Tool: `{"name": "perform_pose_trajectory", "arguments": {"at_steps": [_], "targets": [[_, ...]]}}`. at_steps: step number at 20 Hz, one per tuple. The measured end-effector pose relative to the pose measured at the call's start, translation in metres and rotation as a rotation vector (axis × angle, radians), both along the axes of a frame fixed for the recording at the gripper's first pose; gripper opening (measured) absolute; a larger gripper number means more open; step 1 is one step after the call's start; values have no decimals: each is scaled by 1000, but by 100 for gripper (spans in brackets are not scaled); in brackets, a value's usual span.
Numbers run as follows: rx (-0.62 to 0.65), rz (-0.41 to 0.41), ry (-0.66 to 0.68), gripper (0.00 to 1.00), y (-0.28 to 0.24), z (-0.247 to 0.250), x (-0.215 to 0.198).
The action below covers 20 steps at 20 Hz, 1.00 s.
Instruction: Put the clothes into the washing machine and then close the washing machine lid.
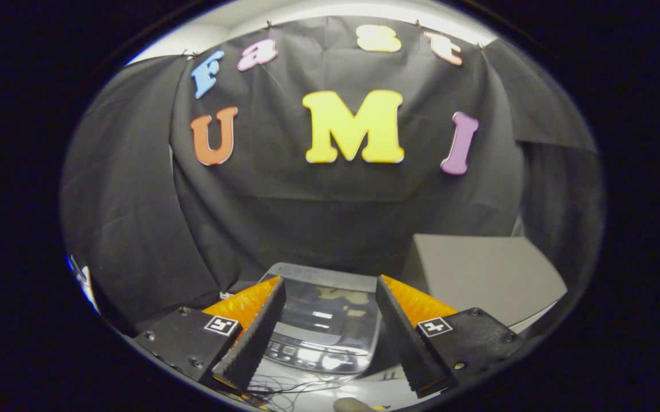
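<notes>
- Lower left of the frame: the left finger (250, 337) of the gripper (330, 337) is a black ribbed pad backed by orange, with a small square marker on its black base. It touches nothing.
- Bottom centre, under the finger bases: a tangle of thin wires (284, 392) lies on the pale surface (318, 383), and a small tan object (353, 405) pokes in at the very bottom edge; I cannot tell what it is.
- Lower centre, seen between the two fingers and just beyond them: the washing machine (321, 320), small and grey, with a dark glossy lid (324, 306) lying flat and a control strip along its near edge. The lid looks stiff, smooth and likely slippery, so a pinch at its front lip should serve better than pressing on the shiny top.
- The jaws stand wide apart with nothing between them.
- No garment is visible to me here. Cloth would be light, limp and easy to bunch, so I would pinch a gathered fold in its middle to keep the ends from trailing.
- Lower right: the right finger (407, 337) mirrors the left and is likewise free.
- Right of centre, beyond that finger: a plain grey box (478, 274) stands beside the machine against the black cloth.
</notes>
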<state>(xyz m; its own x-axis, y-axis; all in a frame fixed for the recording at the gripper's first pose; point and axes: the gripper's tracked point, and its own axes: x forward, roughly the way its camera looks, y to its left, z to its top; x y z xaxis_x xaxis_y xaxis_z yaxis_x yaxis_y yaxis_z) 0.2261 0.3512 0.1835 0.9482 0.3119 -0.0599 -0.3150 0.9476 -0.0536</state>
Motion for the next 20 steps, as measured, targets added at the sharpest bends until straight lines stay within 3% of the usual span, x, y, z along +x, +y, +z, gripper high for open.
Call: {"name": "perform_pose_trajectory", "arguments": {"at_steps": [5,12,16,20], "targets": [[68,-96,-55,99,-124,-9,-67],[123,-199,-52,100,-290,-80,-142],[76,-244,-83,100,-355,-123,-171],[78,-224,-39,99,-375,-170,-196]]}}
